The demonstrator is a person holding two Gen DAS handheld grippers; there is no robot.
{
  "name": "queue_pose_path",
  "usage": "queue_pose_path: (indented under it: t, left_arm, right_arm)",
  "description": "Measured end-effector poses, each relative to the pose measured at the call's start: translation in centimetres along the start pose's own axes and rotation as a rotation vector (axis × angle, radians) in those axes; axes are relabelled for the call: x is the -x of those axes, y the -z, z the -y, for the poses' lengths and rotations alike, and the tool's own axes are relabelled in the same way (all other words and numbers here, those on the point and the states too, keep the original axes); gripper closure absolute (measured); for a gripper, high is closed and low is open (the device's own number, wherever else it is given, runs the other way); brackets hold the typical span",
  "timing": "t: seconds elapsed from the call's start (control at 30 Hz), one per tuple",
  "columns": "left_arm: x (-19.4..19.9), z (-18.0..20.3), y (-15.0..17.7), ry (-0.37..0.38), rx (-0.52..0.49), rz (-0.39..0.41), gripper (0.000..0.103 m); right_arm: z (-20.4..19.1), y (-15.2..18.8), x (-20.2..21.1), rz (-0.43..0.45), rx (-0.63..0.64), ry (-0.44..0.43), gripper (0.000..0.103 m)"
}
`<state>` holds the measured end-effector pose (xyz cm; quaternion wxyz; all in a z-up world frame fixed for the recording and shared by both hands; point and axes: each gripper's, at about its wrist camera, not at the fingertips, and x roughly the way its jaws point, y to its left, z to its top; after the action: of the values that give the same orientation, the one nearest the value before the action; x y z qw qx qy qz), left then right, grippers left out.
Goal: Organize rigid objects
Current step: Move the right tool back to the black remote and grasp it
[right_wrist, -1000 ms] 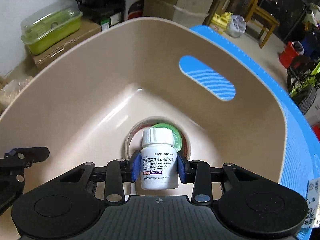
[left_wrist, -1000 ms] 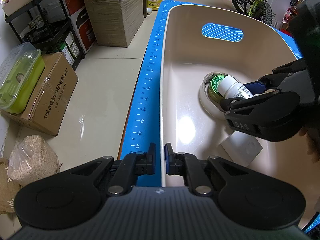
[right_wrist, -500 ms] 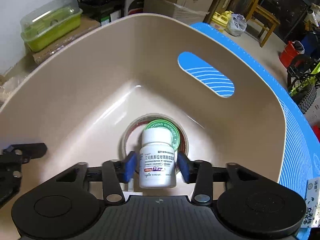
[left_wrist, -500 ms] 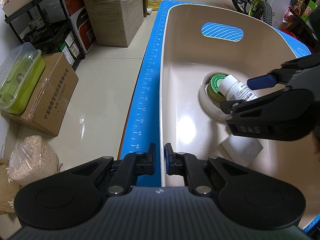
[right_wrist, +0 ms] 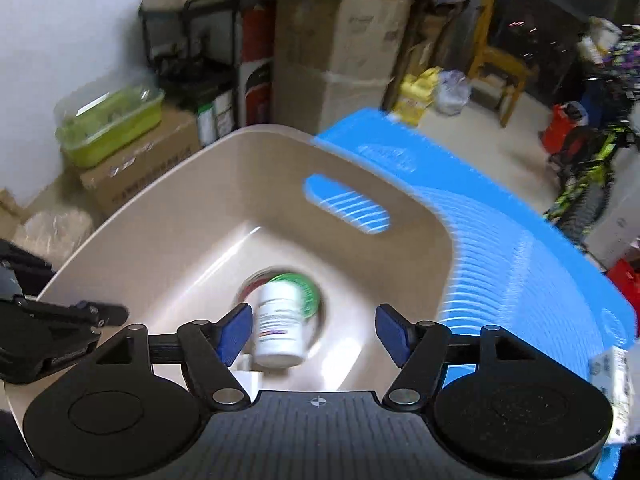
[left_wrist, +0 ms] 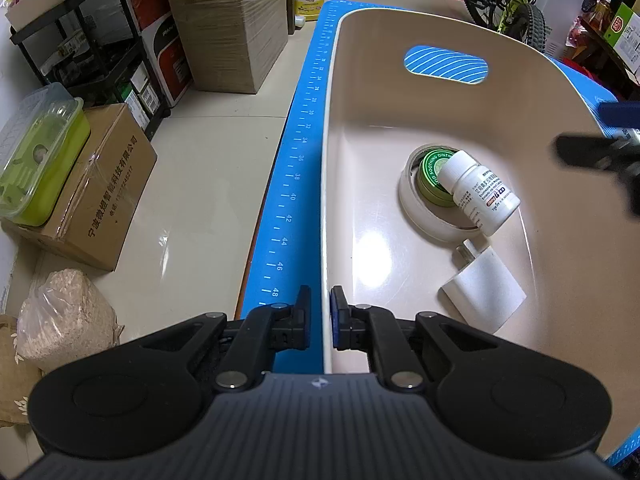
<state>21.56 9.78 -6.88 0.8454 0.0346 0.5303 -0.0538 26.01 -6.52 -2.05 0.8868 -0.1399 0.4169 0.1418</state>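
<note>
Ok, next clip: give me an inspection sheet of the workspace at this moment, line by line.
Surface: blue mat with ruler marks, beige bin on it.
Job's things: white bottle lies tilted on the tape roll and green tin; white adapter beside them on the bin floor.
Clutter: nothing seen on the mat in view.
Grippers: left gripper shut on the bin's rim; right gripper open above the bottle, its jaws have just been opening, nothing pressed between the pads.
Cables: nothing seen.
Surroundings: cardboard boxes, green container, black shelf, sack, bicycle, tiled floor.
</note>
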Motion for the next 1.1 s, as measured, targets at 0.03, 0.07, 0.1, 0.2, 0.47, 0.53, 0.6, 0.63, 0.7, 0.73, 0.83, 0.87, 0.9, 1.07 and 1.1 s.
queue_pose_path:
  t: [0.03, 0.07, 0.1, 0.2, 0.47, 0.53, 0.6, 0.63, 0.7, 0.73, 0.83, 0.87, 0.9, 1.07, 1.1]
  left_arm:
    - [0.0, 0.0, 0.0, 0.000, 0.000, 0.000, 0.090]
    - [0.0, 0.0, 0.0, 0.000, 0.000, 0.000, 0.090]
    - [0.0, 0.0, 0.0, 0.000, 0.000, 0.000, 0.090]
    - [0.0, 0.0, 0.0, 0.001, 0.000, -0.001, 0.090]
    - [0.0, 0.0, 0.0, -0.001, -0.001, 0.000, 0.089]
    - [0.0, 0.0, 0.1, -0.001, -0.001, 0.000, 0.089]
    - [0.0, 0.0, 0.1, -0.001, -0.001, 0.000, 0.089]
    - [0.0, 0.0, 0.1, -0.001, -0.001, 0.000, 0.089]
    - [0.0, 0.0, 0.1, -0.001, -0.001, 0.000, 0.089]
    - [0.0, 0.0, 0.1, -0.002, -0.001, 0.000, 0.089]
    - [0.1, 0.0, 0.1, -0.003, -0.002, 0.000, 0.089]
    - [0.1, 0.0, 0.1, -0.004, -0.003, 0.000, 0.089]
    - [0.1, 0.0, 0.1, -0.004, -0.002, 0.000, 0.089]
    - [0.1, 0.1, 0.0, -0.006, -0.004, -0.001, 0.089]
    - [0.1, 0.1, 0.0, -0.007, -0.004, 0.000, 0.089]
  right_arm:
    - [0.8, 0.2, 0.6, 0.015, -0.007, 0.021, 0.029]
    - [1.7, 0.4, 1.1, 0.026, -0.020, 0.041, 0.029]
    - [2.4, 0.6, 1.6, 0.035, -0.036, 0.059, 0.029]
    - [5.3, 1.7, 2.7, 0.040, -0.093, 0.108, 0.029]
    - [10.4, 6.0, 2.7, -0.020, -0.208, 0.177, 0.027]
    - [10.7, 7.4, 2.3, -0.043, -0.222, 0.181, 0.027]
    - [10.9, 8.8, 1.9, -0.065, -0.232, 0.187, 0.027]
    - [11.1, 9.5, 1.6, -0.078, -0.242, 0.191, 0.027]
    - [11.3, 10.6, 1.1, -0.097, -0.263, 0.199, 0.027]
    - [11.5, 11.1, 0.8, -0.107, -0.273, 0.203, 0.027]
    - [12.0, 12.1, -0.2, -0.125, -0.298, 0.214, 0.027]
    - [12.3, 12.2, -0.5, -0.128, -0.311, 0.209, 0.027]
    - [12.7, 12.3, -0.8, -0.129, -0.328, 0.203, 0.027]
    - [14.6, 11.8, -2.9, -0.140, -0.486, 0.124, 0.027]
    - [14.8, 11.5, -3.4, -0.141, -0.514, 0.114, 0.027]
